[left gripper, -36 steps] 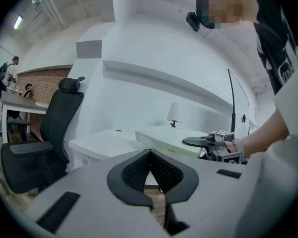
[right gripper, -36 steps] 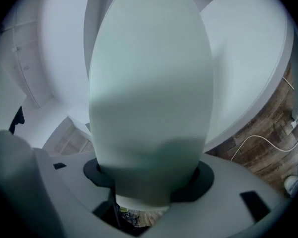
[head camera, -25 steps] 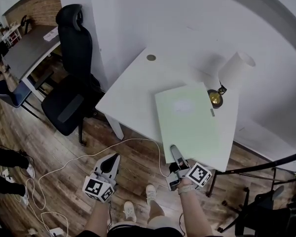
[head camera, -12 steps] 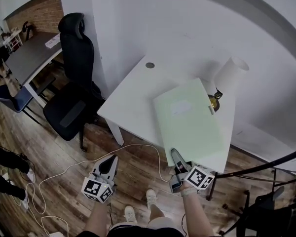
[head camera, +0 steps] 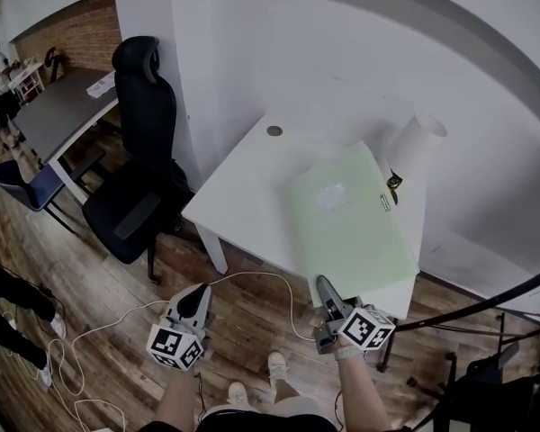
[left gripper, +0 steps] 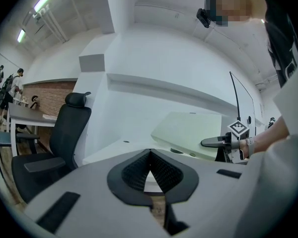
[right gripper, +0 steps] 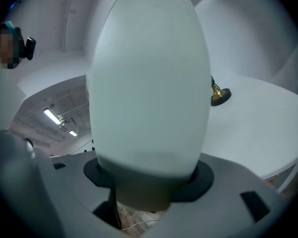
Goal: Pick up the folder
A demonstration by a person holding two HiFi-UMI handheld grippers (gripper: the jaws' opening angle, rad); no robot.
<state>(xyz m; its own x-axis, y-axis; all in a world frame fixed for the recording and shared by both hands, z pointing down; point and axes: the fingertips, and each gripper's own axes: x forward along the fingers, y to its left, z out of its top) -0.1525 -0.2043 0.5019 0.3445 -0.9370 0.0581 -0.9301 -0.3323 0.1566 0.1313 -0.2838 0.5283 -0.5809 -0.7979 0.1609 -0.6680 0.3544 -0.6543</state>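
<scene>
The folder (head camera: 346, 219) is showing as a flat, pale green rectangle with a faint lighter patch on its top face and 1 small dark tab on its right long edge. Its long axis is running from the table's near right corner toward the far edge, leaning slightly left at the far end. It is lying over the right part of the white table (head camera: 243, 187), with its near short end reaching the near edge. In the left gripper view that near end is sitting raised above the tabletop, with shadow under it. Whether the far end is touching the table cannot be told.

The right gripper (head camera: 324, 286) is clamping the near short end of the folder. In its own view the green sheet is filling the space between the 2 jaws, which are pressing on it.

A lamp (head camera: 414, 147) with a white shade is standing at the table's far right corner, just beside the folder's far end.

The left gripper (head camera: 199, 292) is hovering over the wooden floor, well apart from the folder. Its jaws are meeting at the tips and holding nothing.
</scene>
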